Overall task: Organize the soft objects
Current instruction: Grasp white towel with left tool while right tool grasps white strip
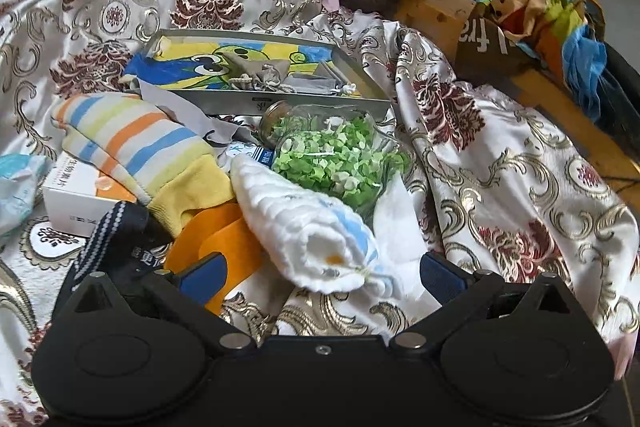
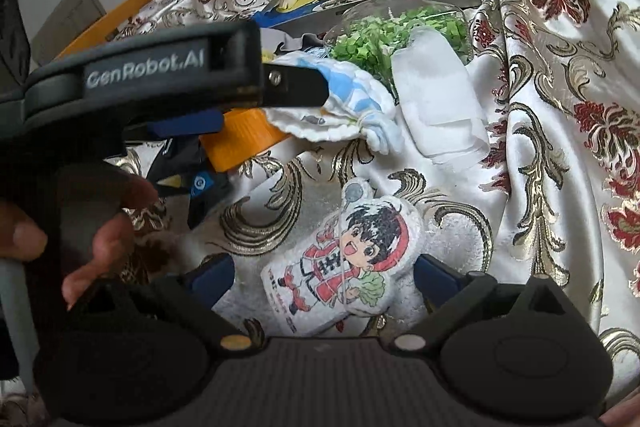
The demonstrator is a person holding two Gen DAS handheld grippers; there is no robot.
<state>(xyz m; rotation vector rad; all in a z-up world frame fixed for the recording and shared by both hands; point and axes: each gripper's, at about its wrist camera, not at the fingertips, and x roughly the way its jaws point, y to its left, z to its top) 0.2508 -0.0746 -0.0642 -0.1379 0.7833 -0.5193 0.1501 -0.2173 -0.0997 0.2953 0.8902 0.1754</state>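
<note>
Much of the heap was half buried: the grey tin box [image 1: 276, 67] showed only its open top with a cartoon cloth inside, and a white carton [image 1: 76, 195] beyond the left finger lay partly under the striped sock [image 1: 136, 143], its printed characters too small for me to read. A dark strap [image 1: 116, 239] near that finger carried pale characters I could not make out either. The left gripper [image 1: 320, 273] stood with its fingers wide apart, nothing pinched; the rolled white washcloth [image 1: 316, 227] lay between and just ahead of them, its long axis running from the far left down toward the right finger, its rolled end facing the camera. Behind it lay a glass jar [image 1: 340, 151] of green paper bits on its side, mouth pointing away to the left. From the right hand's view, the other gripper's body crossed the upper left, reading "GenRobot.AI", and hid part of the orange piece [image 2: 244, 135]. A hand [image 2: 92, 227] gripped its handle, blurred. The right gripper [image 2: 320, 275] was likewise spread wide, gripping nothing, with a small plush cartoon boy [image 2: 344, 259] lying flat on the patterned bedspread [image 2: 540, 107] between its fingers, head pointing away toward the right, feet near the left finger. The red lettering along its lower edge was too fine to read.
</note>
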